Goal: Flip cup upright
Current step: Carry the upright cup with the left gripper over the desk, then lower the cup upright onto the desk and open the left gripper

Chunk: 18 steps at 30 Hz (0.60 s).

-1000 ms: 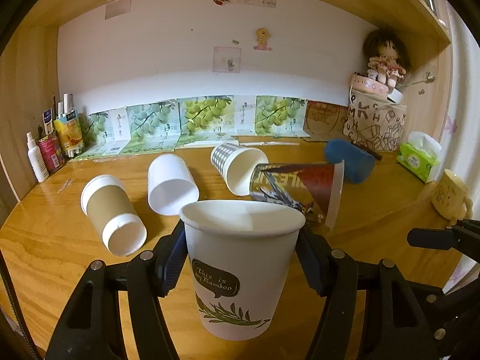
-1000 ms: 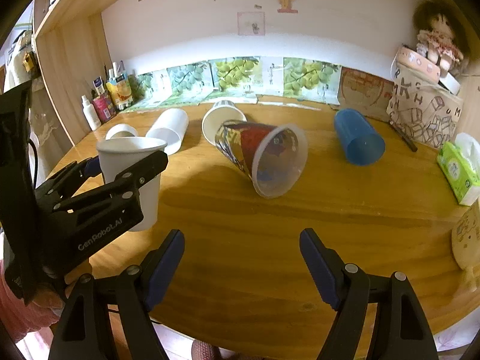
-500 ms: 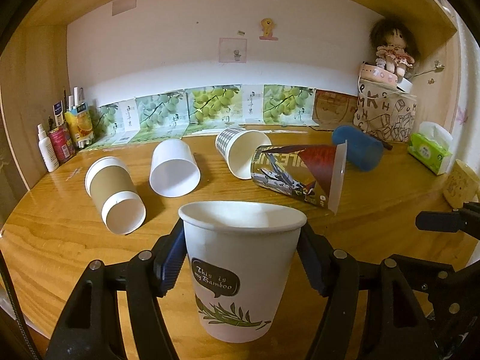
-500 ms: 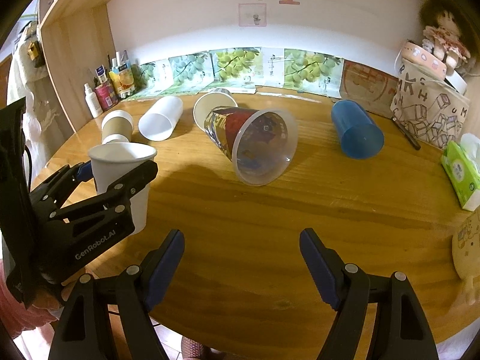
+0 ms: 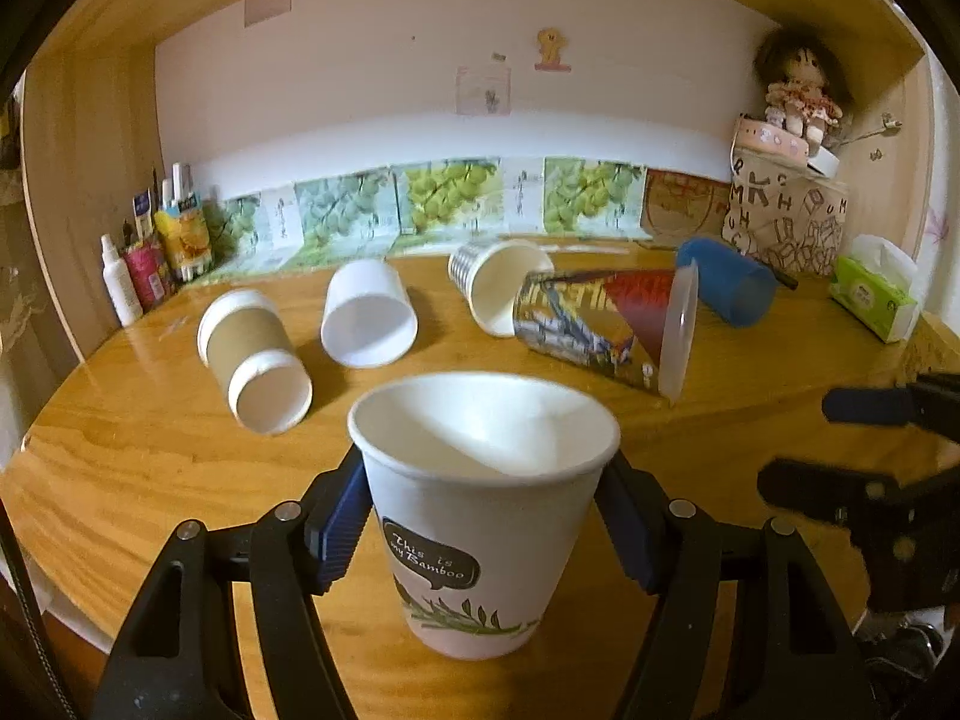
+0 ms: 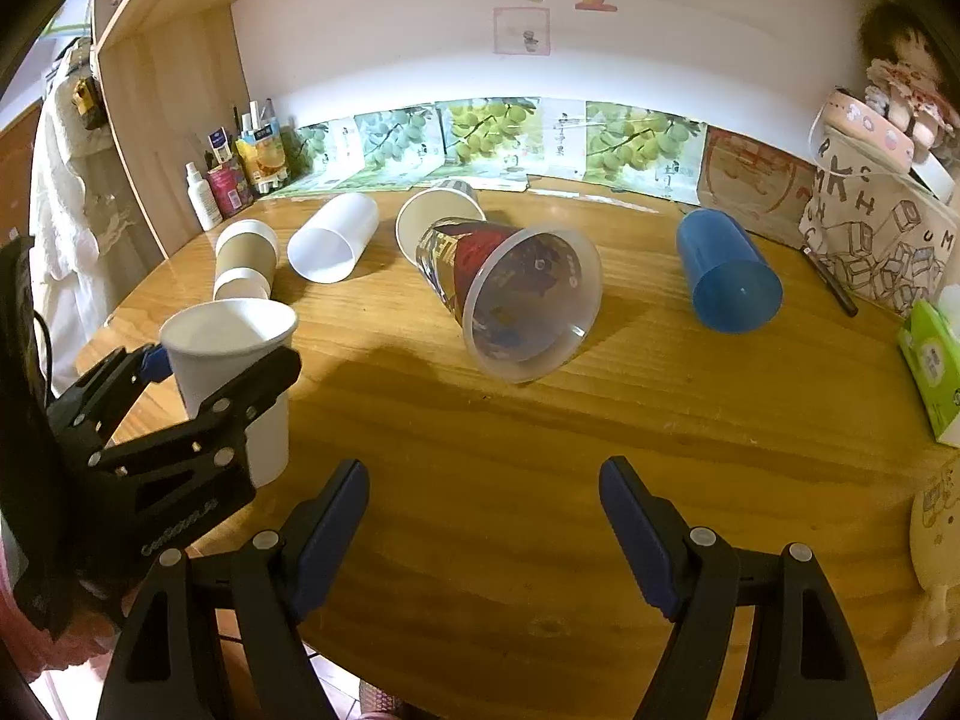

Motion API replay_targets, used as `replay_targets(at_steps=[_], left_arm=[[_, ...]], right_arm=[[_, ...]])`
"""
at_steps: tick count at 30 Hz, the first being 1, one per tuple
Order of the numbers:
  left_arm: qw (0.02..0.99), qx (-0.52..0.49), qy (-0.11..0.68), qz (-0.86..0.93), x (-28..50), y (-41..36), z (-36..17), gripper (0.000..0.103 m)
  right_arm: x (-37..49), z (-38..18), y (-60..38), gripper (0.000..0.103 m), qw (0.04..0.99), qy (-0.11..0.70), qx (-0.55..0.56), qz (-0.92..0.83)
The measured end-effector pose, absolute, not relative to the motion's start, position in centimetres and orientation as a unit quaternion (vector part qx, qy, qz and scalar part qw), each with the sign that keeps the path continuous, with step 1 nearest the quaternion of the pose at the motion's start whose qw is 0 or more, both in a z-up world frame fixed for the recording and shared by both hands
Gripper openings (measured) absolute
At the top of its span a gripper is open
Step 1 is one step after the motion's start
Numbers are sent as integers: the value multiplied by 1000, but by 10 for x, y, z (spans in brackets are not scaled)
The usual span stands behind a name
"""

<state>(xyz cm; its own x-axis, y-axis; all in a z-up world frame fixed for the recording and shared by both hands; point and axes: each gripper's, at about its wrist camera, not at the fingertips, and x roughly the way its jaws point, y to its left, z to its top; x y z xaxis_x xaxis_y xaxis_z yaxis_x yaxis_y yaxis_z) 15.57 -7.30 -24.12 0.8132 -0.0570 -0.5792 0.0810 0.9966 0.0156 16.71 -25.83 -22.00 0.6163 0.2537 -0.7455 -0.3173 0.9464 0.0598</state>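
Note:
A white paper cup printed "This is my Bamboo" stands upright, mouth up, between the two blue pads of my left gripper, which is shut on it near the table's front edge. It also shows in the right wrist view, at the left with its base on the wood. My right gripper is open and empty above bare wood at the front. Several other cups lie on their sides further back: a brown-sleeved cup, a white cup, a checked cup, a printed plastic cup and a blue cup.
Small bottles stand at the back left by the wooden side wall. A patterned bag with a doll on it and a green tissue pack sit at the back right. A cream mug stands at the right edge.
My left gripper has tipped downward with the white cup, so I now see into its mouth, and the cup sits lower. My right gripper has stayed open and barely shifted.

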Motion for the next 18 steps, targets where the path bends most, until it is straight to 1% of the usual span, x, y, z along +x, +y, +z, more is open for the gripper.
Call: replay_targets(at_steps=[10, 18], left_arm=[[941, 32, 337, -28, 134, -73, -252, 72], [934, 41, 355, -23, 125, -76, -250, 72]], right_arm=[[167, -217, -256, 80, 897, 405, -52, 172], [164, -218, -255, 80, 893, 409, -49, 183]])
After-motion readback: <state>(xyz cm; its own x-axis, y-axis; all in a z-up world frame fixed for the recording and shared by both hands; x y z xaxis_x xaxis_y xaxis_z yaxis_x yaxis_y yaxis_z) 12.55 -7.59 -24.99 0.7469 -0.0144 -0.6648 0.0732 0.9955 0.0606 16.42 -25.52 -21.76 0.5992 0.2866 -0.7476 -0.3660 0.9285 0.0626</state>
